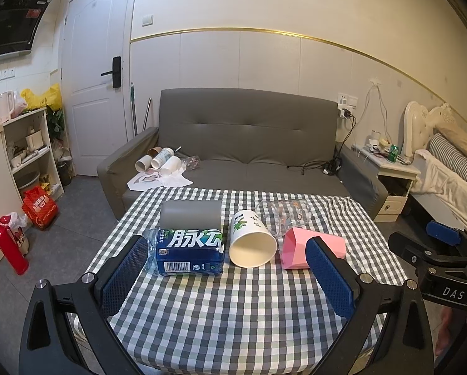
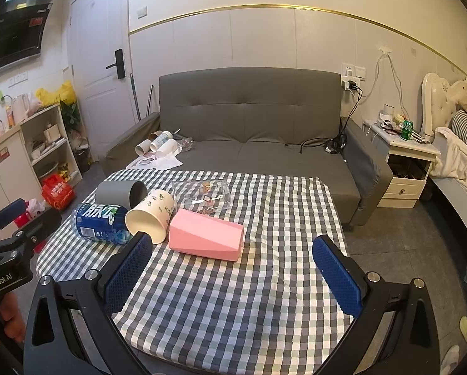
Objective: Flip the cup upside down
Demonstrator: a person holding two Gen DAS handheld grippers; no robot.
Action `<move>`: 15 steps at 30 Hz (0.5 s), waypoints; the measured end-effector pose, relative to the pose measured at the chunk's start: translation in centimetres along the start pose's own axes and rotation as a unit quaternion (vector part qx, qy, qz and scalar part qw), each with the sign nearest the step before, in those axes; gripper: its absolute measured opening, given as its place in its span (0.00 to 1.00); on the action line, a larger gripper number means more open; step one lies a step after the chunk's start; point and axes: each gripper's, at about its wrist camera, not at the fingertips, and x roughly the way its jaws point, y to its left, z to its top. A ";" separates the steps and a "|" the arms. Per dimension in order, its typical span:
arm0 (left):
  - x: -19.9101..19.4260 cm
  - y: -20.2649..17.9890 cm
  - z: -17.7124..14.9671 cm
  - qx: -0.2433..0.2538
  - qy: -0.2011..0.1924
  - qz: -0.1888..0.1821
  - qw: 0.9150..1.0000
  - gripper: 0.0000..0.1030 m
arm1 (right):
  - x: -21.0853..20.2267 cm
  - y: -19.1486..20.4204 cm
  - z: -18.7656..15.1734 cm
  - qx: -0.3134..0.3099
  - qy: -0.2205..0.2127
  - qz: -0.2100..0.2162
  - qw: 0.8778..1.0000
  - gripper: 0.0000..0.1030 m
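Note:
Several cups lie on their sides on the checked tablecloth (image 1: 239,309): a white paper cup with green print (image 1: 252,240) (image 2: 150,215) with its mouth towards me, a pink faceted cup (image 1: 295,250) (image 2: 206,239), a grey cup (image 1: 190,214) (image 2: 121,193) and a clear plastic one (image 1: 283,215) (image 2: 202,195). A blue-labelled bottle (image 1: 189,253) (image 2: 100,222) lies left of the paper cup. My left gripper (image 1: 227,245) is open just short of the bottle and paper cup, holding nothing. My right gripper (image 2: 233,239) is open and empty, with the pink cup just beyond its fingertips.
A grey sofa (image 1: 245,137) with paper cups and tissue on its seat stands behind the table. A white nightstand (image 2: 405,162) and a bed are at the right. A shelf unit (image 1: 30,150), a red bag (image 1: 39,207) and a red flask (image 1: 8,243) stand at the left.

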 end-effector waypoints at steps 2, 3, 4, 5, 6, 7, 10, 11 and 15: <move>0.2 -0.1 -0.1 -0.001 0.003 -0.001 1.000 1.00 | 0.0 0.0 0.0 -0.001 0.000 -0.001 1.000 1.00; 0.3 -0.2 -0.1 -0.002 0.003 -0.002 1.000 1.00 | 0.0 0.0 0.1 -0.003 0.001 -0.002 1.000 1.00; 0.3 -0.2 0.0 -0.003 0.004 -0.003 1.000 1.00 | 0.1 0.0 0.1 -0.004 0.001 -0.003 1.000 1.00; 0.3 -0.2 0.1 -0.004 0.005 -0.005 1.000 1.00 | 0.0 0.0 0.1 -0.006 0.002 -0.004 1.000 1.00; 0.3 -0.3 0.0 -0.005 0.005 -0.006 1.000 1.00 | 0.0 0.0 0.2 -0.008 0.001 -0.005 1.000 1.00; 0.4 -0.4 0.0 -0.004 0.005 -0.007 1.000 1.00 | -0.1 0.0 0.2 -0.009 0.000 -0.006 1.000 1.00; 0.3 -0.6 0.1 0.000 0.006 -0.010 1.000 1.00 | -0.2 -0.1 0.3 -0.008 -0.001 -0.008 1.000 1.00; 0.3 -0.7 0.1 0.001 0.006 -0.011 1.000 1.00 | -0.2 -0.2 0.3 -0.007 -0.001 -0.008 1.000 1.00; 0.2 -0.8 0.1 0.004 0.004 -0.013 1.000 1.00 | -0.2 -0.3 0.4 -0.005 -0.001 -0.010 1.000 1.00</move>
